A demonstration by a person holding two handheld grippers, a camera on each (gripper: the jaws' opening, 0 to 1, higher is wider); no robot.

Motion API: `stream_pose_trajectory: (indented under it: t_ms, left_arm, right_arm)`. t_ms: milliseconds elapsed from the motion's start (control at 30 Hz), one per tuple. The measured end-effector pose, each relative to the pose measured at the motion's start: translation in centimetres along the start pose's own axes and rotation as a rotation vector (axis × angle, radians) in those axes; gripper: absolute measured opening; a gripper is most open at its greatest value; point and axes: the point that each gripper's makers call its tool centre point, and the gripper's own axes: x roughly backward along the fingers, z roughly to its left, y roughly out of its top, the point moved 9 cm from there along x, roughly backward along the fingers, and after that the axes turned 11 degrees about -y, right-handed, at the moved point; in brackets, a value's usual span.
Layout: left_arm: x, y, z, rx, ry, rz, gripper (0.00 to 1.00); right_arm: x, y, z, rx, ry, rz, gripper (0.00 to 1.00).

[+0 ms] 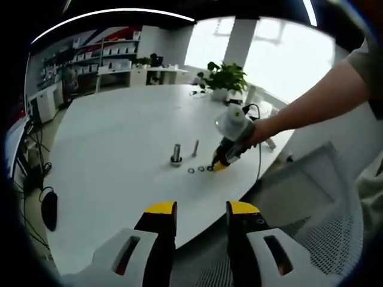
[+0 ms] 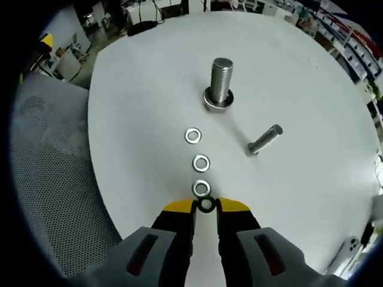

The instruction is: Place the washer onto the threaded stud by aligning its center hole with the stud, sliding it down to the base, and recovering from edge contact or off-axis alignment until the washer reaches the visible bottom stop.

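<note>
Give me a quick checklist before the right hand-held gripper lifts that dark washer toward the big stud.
1. Dark washer between the tips of the right hand-held gripper: ok, though a firm clamp: cannot tell.
2. Large threaded stud upright on the white table: ok.
3. A collar or washer is already at the stud's base, so the bottom stop may be raised: cannot tell.
4. Three silver washers lie in a row between gripper and stud; lift over them: ok.
5. Smaller bolt stands off to the side, clear of the path: ok.
6. Left hand-held gripper open, back from the table edge: ok.
</note>
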Motion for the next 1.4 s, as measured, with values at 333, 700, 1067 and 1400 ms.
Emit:
stream_pose_trajectory:
  t_ms: [333,700,1067,1400]
  left_arm:
    - [0.0,-0.1,0.0,0.0,0.008,0.005,0.31]
    - [0.0,-0.1,0.1,-0.006,0.019,0.013,0.3]
    - [0.1,-0.1,0.2,-0.008,0.032,0.009,0.3]
    - [0.2,0.0,0.2,-0.01,0.032,0.006,0.3]
  right_arm:
    - [-0.1,0.3,-0.3,0.111,0.034,0.054,0.15]
    - [-0.1,0.4,-0.2,0.092,0.01,0.079,0.13]
    - [0.1,0.1,0.2,0.103,-0.036,0.045,0.13]
    - [2.1,1.3,-1.9,0.031,-0.068,-0.012,0.13]
